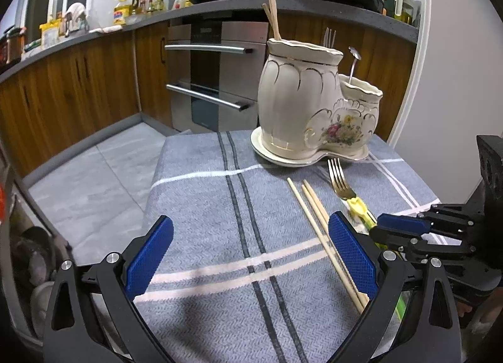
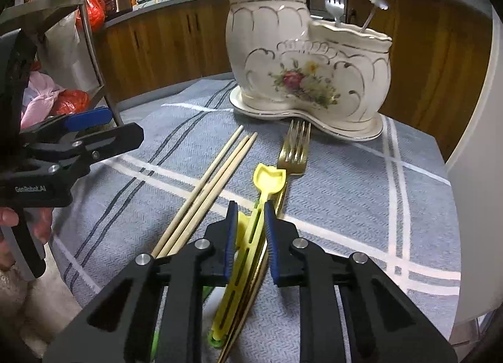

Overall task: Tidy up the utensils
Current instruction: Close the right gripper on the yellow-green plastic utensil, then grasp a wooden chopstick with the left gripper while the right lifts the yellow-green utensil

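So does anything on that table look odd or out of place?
Mostly loose utensils: chopsticks and a gold fork lie on the cloth, not in the ceramic holder. The right gripper pinches a yellow tool.

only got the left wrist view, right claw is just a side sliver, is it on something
Observer: Yes, the right claw is shut on the yellow utensil.
Operator: gold fork in there too
Observer: Its handle runs under the yellow utensil between the pads; the gold fork lies on the cloth.
Operator: what's in the small pot
Observer: A silver fork and a spoon stand in the holder.
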The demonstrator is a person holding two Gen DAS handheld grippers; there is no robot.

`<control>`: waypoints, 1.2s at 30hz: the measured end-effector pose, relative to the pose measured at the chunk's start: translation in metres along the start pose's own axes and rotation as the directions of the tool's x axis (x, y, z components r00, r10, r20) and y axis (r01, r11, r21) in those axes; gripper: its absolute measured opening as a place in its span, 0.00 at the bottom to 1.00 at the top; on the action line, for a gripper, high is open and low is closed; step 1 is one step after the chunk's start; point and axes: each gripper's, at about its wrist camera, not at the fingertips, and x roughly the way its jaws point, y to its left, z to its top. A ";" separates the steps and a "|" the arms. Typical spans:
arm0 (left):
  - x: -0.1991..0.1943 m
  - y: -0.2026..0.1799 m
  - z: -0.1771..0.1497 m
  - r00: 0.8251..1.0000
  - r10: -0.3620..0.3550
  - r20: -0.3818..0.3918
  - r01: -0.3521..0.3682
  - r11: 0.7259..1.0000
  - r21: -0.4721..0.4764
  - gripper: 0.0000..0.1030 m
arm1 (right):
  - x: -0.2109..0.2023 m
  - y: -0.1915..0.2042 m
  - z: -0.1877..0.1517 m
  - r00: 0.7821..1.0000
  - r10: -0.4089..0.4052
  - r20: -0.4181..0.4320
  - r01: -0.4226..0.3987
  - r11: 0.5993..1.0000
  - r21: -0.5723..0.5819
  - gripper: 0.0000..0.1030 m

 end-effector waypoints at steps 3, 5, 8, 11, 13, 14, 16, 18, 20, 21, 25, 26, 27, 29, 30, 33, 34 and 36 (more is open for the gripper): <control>0.002 0.000 0.000 1.000 -0.004 -0.001 0.004 1.000 0.002 0.95 | 0.006 0.002 0.002 1.000 -0.012 -0.019 0.012 1.000 -0.004 0.16; 0.002 -0.001 0.001 1.000 -0.006 -0.003 0.006 1.000 0.002 0.95 | 0.007 0.003 0.003 0.999 -0.024 -0.022 0.024 1.000 -0.007 0.16; 0.003 -0.002 0.003 1.000 -0.012 -0.007 0.012 1.000 0.007 0.95 | 0.008 0.004 0.004 0.999 -0.025 -0.025 0.025 1.000 -0.017 0.16; 0.005 -0.006 0.004 1.000 -0.015 -0.018 0.016 1.000 0.018 0.95 | 0.007 0.001 0.004 1.000 -0.014 -0.024 0.013 1.000 -0.006 0.10; 0.007 -0.008 0.004 0.999 -0.017 -0.027 0.017 1.000 0.023 0.95 | 0.005 -0.001 0.005 1.000 -0.001 -0.012 0.001 1.000 0.007 0.09; 0.008 -0.011 0.004 0.999 -0.015 -0.035 0.016 0.999 0.029 0.95 | 0.002 -0.003 0.006 1.000 0.008 -0.005 -0.008 1.000 0.015 0.09; 0.012 -0.017 0.005 0.998 -0.010 -0.057 0.013 0.999 0.049 0.95 | -0.005 -0.007 0.007 1.000 0.020 0.019 -0.021 0.999 0.040 0.09; 0.017 -0.024 0.005 0.996 0.003 -0.085 0.003 0.997 0.072 0.93 | -0.011 -0.014 0.007 0.999 0.020 0.041 -0.023 0.998 0.061 0.09; 0.024 -0.032 0.003 0.993 0.014 -0.119 -0.003 0.996 0.093 0.91 | -0.018 -0.023 0.008 0.997 0.012 0.071 -0.019 0.996 0.092 0.08; 0.027 -0.036 0.002 0.991 0.017 -0.135 -0.003 0.995 0.098 0.85 | -0.021 -0.027 0.009 0.997 0.012 0.082 -0.020 0.994 0.105 0.08; 0.038 -0.045 -0.005 0.980 0.006 -0.197 0.016 0.994 0.109 0.67 | -0.029 -0.033 0.008 0.994 0.009 0.108 -0.022 0.993 0.120 0.08; 0.039 -0.047 -0.006 0.979 0.007 -0.203 0.016 0.993 0.114 0.65 | -0.031 -0.034 0.008 0.994 0.008 0.113 -0.022 0.992 0.121 0.08; 0.040 -0.050 -0.008 0.978 0.010 -0.209 0.015 0.993 0.121 0.61 | -0.033 -0.035 0.008 0.993 0.008 0.119 -0.022 0.992 0.122 0.08; 0.043 -0.054 -0.010 0.974 0.025 -0.223 0.007 0.990 0.138 0.55 | -0.035 -0.036 0.008 0.992 0.006 0.126 -0.021 0.992 0.124 0.08; 0.043 -0.056 -0.010 0.974 0.031 -0.223 0.002 0.989 0.145 0.52 | -0.036 -0.036 0.008 0.992 0.005 0.130 -0.021 0.992 0.125 0.08; 0.044 -0.059 -0.010 0.973 0.040 -0.226 -0.004 0.988 0.157 0.47 | -0.040 -0.038 0.008 0.990 0.006 0.142 -0.024 0.992 0.128 0.08; 0.044 -0.060 -0.010 0.972 0.045 -0.230 -0.007 0.986 0.166 0.43 | -0.041 -0.039 0.008 0.989 0.005 0.146 -0.024 0.991 0.129 0.08; 0.048 -0.064 -0.009 0.970 0.053 -0.237 -0.009 0.983 0.182 0.39 | -0.043 -0.039 0.008 0.988 0.005 0.157 -0.027 0.990 0.135 0.08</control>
